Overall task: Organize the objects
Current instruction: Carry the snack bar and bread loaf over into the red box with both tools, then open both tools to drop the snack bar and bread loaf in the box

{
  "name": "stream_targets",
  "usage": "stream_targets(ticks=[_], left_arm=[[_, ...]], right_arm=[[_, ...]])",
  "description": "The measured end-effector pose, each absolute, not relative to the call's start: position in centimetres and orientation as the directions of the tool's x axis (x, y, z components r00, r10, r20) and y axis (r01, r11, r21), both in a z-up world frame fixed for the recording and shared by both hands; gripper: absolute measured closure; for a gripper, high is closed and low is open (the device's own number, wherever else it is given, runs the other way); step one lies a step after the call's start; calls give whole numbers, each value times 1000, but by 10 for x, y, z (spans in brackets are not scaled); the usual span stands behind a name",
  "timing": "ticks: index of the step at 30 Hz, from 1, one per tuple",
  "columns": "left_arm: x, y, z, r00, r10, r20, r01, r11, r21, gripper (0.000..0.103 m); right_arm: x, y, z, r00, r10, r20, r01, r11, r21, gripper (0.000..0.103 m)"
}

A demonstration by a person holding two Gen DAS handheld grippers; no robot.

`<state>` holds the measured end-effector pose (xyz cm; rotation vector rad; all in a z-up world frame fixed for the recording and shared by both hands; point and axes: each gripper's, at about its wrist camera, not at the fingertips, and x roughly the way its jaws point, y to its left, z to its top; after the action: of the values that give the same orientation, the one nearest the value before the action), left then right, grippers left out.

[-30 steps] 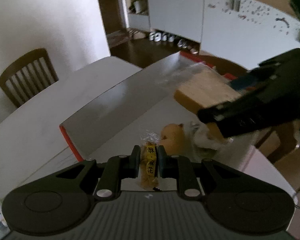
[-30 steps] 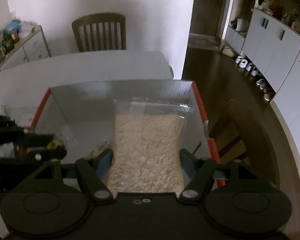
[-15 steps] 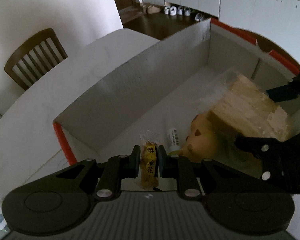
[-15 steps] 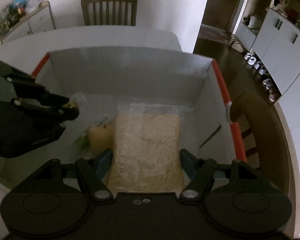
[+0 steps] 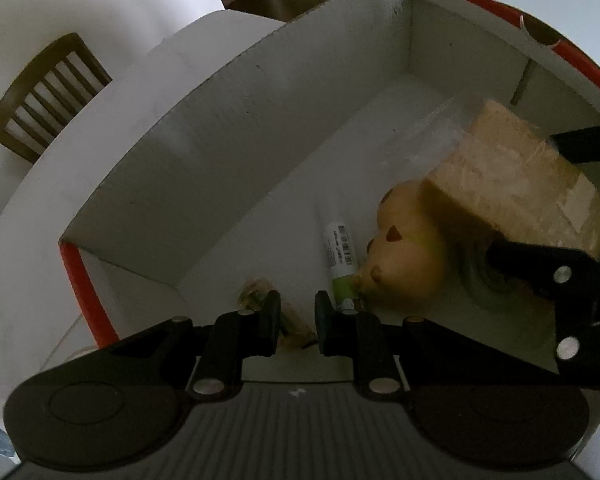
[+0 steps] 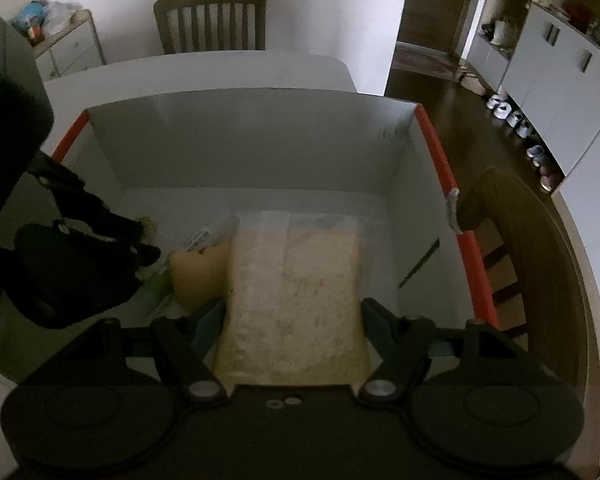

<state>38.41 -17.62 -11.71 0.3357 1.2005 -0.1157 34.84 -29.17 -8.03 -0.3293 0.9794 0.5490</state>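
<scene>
Left gripper (image 5: pixel 297 314), low inside the box (image 5: pixel 228 128) at its near-left corner, is clenched on a small snack packet (image 5: pixel 290 326); the packet looks dim and blurred between the fingers, its end near or on the floor, contact not resolvable. Right gripper (image 6: pixel 294 312) spans the bag of grains (image 6: pixel 296 300) with jaws wide; pads appear to touch the bag's sides, so I read it as held. Bag lies tilted, its edge over a yellow plush toy (image 5: pixel 408 256), with a tube (image 5: pixel 340 256) just beside the toy. Box stands on a white table (image 5: pixel 112 96). Risks, as judged: the bag, resting half on the toy, may slide or roll once let go; the packet may catch under the left fingers on release; the grippers are close and could collide.
</scene>
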Motion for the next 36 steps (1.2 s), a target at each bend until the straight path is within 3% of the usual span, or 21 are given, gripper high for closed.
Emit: stream_targets(ticks=[11,36], left_arm=[[381,-177,-112,392,78,-917,273,942,196,86],[314,-140,-32,556,-189,-809,275,961,-35,85]], right_arm=[[340,-305,-65,446,341,-828,-598,801,8,26],[290,-312,-2,483,434,-761,-611,789,63,25]])
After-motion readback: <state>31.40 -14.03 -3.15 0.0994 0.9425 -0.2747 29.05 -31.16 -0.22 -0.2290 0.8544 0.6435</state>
